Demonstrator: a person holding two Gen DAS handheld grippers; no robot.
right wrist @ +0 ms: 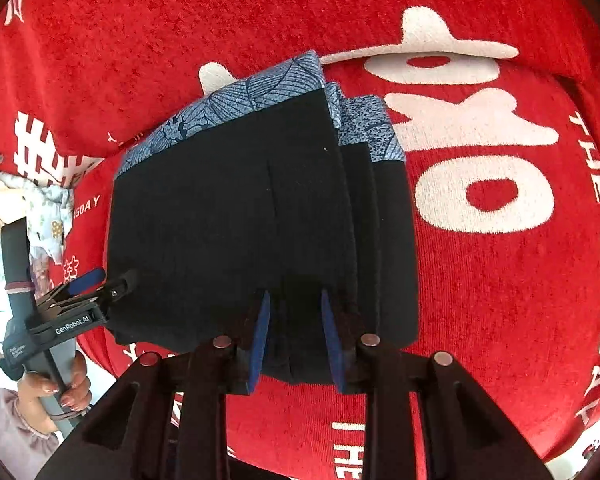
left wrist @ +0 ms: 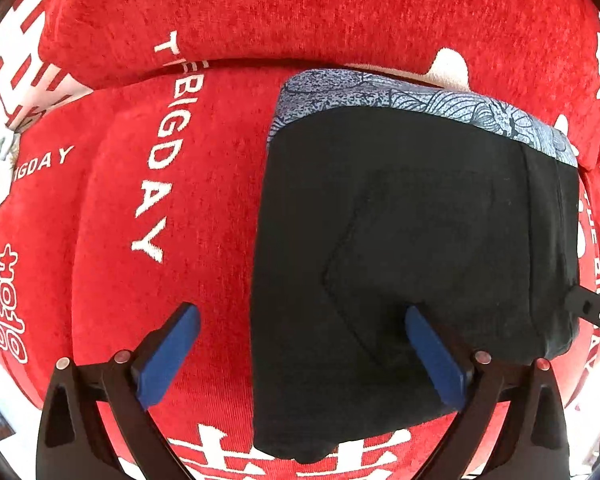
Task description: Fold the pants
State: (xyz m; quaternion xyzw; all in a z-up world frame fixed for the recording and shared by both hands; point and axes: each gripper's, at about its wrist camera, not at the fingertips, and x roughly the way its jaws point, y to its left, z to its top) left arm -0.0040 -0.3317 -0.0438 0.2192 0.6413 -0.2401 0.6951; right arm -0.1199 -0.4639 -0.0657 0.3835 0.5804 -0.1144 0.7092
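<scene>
Already folded into a thick stack, the pants [right wrist: 236, 216] lie on the red cloth [right wrist: 500, 280], patterned waistband away from the cameras, so the job looks nearly done. Gripping the near edge, the right gripper [right wrist: 296, 320] seems to steady the layers, while the left gripper [left wrist: 300, 316] hangs wide open, empty, astride the stack's left edge. Underlayers stay hidden.

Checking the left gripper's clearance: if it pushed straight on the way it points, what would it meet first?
Probably the left edge of the folded black pants: the open left gripper straddles that edge over the red printed cloth; depth is unclear.
</scene>
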